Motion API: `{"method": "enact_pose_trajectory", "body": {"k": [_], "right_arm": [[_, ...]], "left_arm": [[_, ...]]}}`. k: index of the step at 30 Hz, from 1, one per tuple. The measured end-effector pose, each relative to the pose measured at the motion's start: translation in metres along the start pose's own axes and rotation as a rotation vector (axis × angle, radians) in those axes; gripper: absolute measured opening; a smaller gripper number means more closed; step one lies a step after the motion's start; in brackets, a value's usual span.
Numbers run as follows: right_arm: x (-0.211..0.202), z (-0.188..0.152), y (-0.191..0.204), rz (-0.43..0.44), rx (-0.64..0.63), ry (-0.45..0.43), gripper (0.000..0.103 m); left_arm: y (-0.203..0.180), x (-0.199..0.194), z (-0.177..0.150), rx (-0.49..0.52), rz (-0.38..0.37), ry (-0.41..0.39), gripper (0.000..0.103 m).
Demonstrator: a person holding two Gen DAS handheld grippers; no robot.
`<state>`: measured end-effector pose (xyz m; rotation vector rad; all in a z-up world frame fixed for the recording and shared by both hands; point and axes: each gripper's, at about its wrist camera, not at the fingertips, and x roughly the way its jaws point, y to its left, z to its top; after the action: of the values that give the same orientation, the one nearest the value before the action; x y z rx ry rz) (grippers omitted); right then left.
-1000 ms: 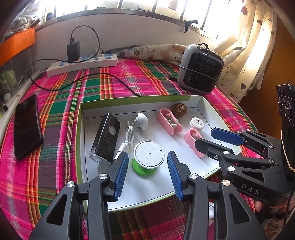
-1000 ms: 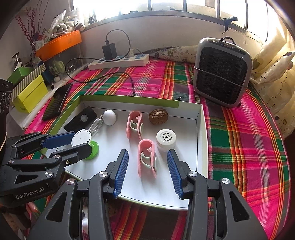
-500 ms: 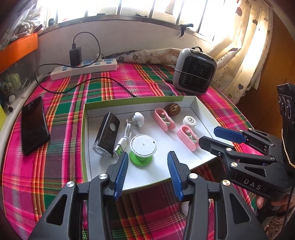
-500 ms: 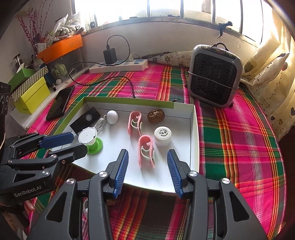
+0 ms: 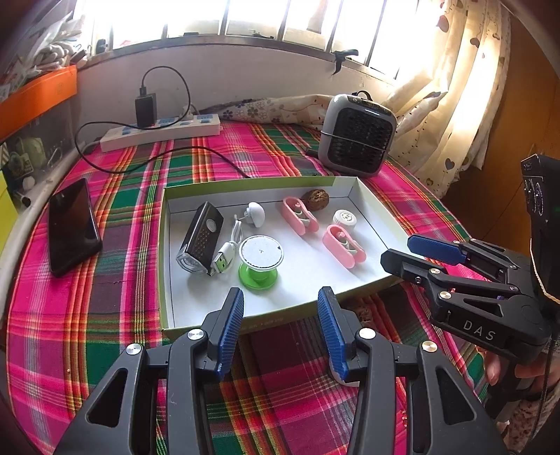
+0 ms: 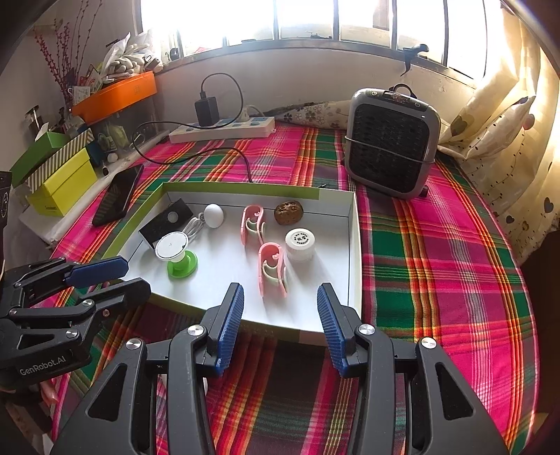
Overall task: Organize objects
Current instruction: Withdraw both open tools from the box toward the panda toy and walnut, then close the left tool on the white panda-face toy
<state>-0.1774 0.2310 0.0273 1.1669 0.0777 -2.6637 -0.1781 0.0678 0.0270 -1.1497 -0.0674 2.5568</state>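
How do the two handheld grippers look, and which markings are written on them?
Both are black plastic frames with silver rivets and ribbed blue finger pads. The left gripper carries the words "GenRobot.AI" on its side. The right gripper carries the letters "DAS".

A shallow white tray (image 5: 364, 196) holds two pink clips (image 5: 344, 243), a walnut (image 5: 315, 199) and a green-based spool (image 5: 259, 260).

sunlit barred window (image 6: 315, 21), cream heart-print curtain (image 5: 451, 105), plaid-covered table (image 6: 437, 262)
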Motion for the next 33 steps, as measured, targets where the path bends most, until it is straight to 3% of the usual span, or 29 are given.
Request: {"method": "enact_pose_trajectory", "body": {"k": [21,33], "right_arm": [[-0.026,-0.022,-0.011,-0.024,0.017,-0.026,0.045],[-0.030,-0.030,-0.020,-0.023,0.038,-0.025,0.045]], "left_arm": [[-0.033,-0.002,-0.028,0.060,-0.136,0.059,0.042],[-0.044,0.013,-0.037,0.063,-0.144,0.105,0.042]]}}
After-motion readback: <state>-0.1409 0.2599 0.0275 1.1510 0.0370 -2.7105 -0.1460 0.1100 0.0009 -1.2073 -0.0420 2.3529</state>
